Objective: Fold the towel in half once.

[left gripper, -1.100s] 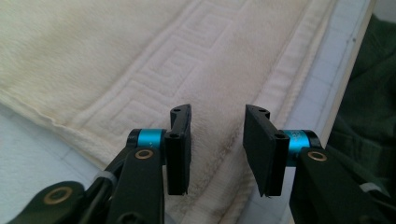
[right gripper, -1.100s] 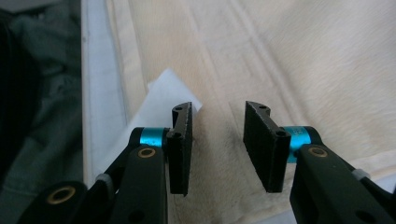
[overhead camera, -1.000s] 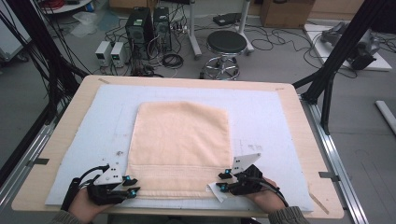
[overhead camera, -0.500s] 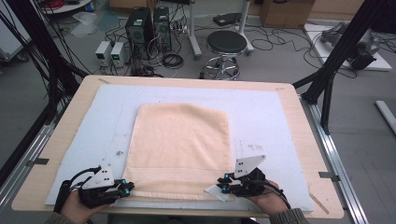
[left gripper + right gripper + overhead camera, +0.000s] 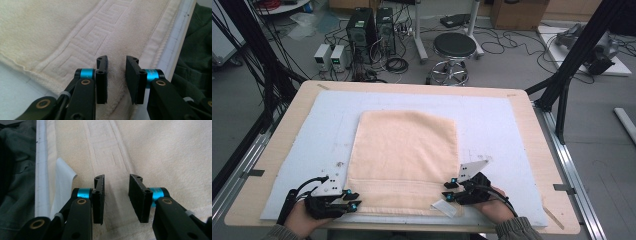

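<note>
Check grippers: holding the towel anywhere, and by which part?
Nothing held. Left gripper and right gripper stand open over the towel, near-edge corners.

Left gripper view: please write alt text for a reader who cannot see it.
The left hand-held gripper holds its two black jaws slightly apart just above a cream terry towel with a raised key-pattern border. The towel's hem runs beside a pale blue table mat, with a dark green sleeve beyond.
</note>
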{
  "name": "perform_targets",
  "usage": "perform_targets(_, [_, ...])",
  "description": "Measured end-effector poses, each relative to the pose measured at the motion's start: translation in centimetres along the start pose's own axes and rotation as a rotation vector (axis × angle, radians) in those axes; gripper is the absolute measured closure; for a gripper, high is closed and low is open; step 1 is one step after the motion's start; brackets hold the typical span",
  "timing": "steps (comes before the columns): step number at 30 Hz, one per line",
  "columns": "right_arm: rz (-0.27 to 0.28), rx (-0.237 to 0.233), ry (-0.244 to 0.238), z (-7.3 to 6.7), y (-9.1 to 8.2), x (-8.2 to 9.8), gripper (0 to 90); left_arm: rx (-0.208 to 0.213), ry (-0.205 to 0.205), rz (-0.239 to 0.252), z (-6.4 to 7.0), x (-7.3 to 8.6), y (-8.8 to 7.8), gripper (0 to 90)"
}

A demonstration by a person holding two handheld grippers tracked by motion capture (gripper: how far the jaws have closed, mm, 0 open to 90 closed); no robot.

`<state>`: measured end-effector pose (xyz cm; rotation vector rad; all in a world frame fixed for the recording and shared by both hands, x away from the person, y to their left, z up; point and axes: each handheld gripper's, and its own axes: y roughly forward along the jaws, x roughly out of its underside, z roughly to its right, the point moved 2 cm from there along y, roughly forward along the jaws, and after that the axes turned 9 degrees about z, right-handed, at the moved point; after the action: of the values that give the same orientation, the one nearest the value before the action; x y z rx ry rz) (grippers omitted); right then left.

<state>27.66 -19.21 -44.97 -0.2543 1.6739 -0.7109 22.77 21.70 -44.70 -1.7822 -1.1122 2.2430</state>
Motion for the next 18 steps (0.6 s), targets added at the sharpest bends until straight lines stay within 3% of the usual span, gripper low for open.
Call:
perform_targets(3, [-0.007,0.000,-0.020,-0.5,-0.1,0.1,68.0,0.004,-0.004,-0.004,0.2,0.2,-0.2,73.1])
perform_targets(7, [-0.008,-0.018,-0.012,-0.5,-0.3,0.1,68.5,0.011,0.005,-0.003,0.2,0.0,-0.3,72.3])
perform_targets(12, [0.035,0.005,-0.031,-0.4,-0.7,-0.5,63.3,-0.014,0.048,0.076,0.0,-0.7,-0.6,63.7])
perform_targets(15, [0.044,0.017,-0.030,-0.1,-0.3,-0.8,61.7,-0.025,0.028,0.055,-0.4,-0.6,0.0,63.7])
perform_targets(17, [-0.002,0.006,-0.026,0.0,0.3,-0.5,62.0,-0.015,0.019,0.016,-0.6,-0.2,0.4,63.6])
perform_targets(18, [-0.018,0.007,-0.038,-0.1,0.6,-0.3,62.4,-0.019,0.010,0.029,-0.6,-0.1,0.4,63.4])
